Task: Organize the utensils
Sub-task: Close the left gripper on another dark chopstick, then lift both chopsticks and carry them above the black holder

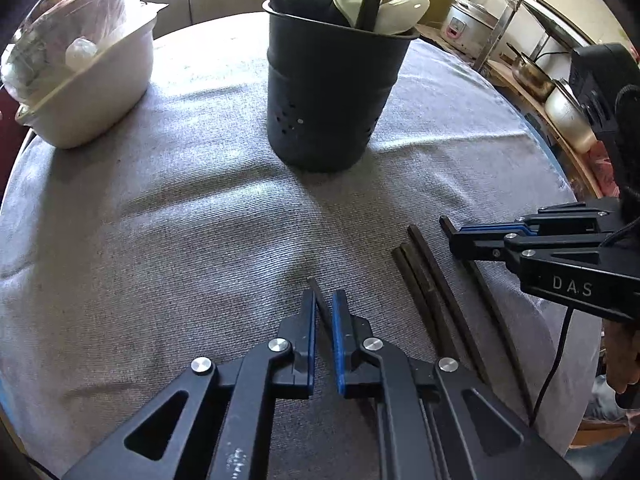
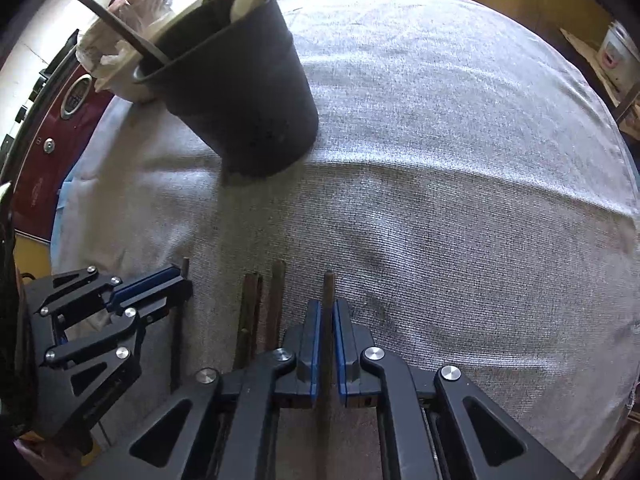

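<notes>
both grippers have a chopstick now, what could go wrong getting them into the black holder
1. The left gripper grips its chopstick close to one end, so it may pivot or slip when lifted.
2. The black holder already holds spoons and sticks; a new chopstick could catch on them.
3. Three loose chopsticks lie between the grippers, and the right gripper could knock them.

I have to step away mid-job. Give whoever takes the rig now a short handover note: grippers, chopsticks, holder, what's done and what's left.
Left gripper: jaws shut on one dark chopstick, low over the grey cloth.
Right gripper: jaws shut on another chopstick.
Three loose chopsticks lie on the cloth between the two grippers.
Black utensil holder stands upright at the table's middle, already holding white spoons and dark sticks.
Left to do: carry both held chopsticks to the holder, then collect the loose ones.
</notes>
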Action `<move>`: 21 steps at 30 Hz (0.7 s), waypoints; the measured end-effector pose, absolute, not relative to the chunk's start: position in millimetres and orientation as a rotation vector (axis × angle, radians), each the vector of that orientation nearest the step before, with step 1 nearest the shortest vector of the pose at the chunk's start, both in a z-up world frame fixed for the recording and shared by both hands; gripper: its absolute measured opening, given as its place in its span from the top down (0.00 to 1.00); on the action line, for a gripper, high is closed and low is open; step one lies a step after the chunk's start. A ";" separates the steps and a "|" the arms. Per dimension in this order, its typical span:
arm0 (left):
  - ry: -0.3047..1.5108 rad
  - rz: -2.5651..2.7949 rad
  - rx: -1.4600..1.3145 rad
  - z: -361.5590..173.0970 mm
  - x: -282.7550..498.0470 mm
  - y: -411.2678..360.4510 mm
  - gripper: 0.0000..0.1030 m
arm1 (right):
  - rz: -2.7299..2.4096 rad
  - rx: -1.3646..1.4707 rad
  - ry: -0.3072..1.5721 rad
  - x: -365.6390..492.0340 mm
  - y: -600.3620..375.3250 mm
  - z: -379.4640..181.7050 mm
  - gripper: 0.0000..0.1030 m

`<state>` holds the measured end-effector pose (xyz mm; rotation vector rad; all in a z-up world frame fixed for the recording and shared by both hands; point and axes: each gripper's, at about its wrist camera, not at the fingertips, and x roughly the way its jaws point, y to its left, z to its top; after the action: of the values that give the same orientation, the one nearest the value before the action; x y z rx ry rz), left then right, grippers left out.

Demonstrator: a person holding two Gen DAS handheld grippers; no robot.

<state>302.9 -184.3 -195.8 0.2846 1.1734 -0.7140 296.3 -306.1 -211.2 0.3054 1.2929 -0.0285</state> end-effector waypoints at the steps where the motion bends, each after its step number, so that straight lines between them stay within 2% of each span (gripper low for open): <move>1: 1.171 -0.711 0.278 -195.8 300.6 -181.7 0.93 | -0.026 0.314 1.285 293.7 -307.6 -211.6 0.94; 8: 1.093 -0.698 0.246 -172.0 289.2 -156.3 0.93 | -0.013 0.321 1.214 275.9 -308.0 -198.3 0.94; 21: 0.888 -0.698 0.163 -90.6 246.8 -112.5 0.95 | -0.002 0.252 1.037 231.1 -292.3 -137.9 0.94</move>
<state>246.8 -112.5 -90.6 0.1633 0.8882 -0.6976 231.1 -292.3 -137.9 0.2522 1.0374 -0.0023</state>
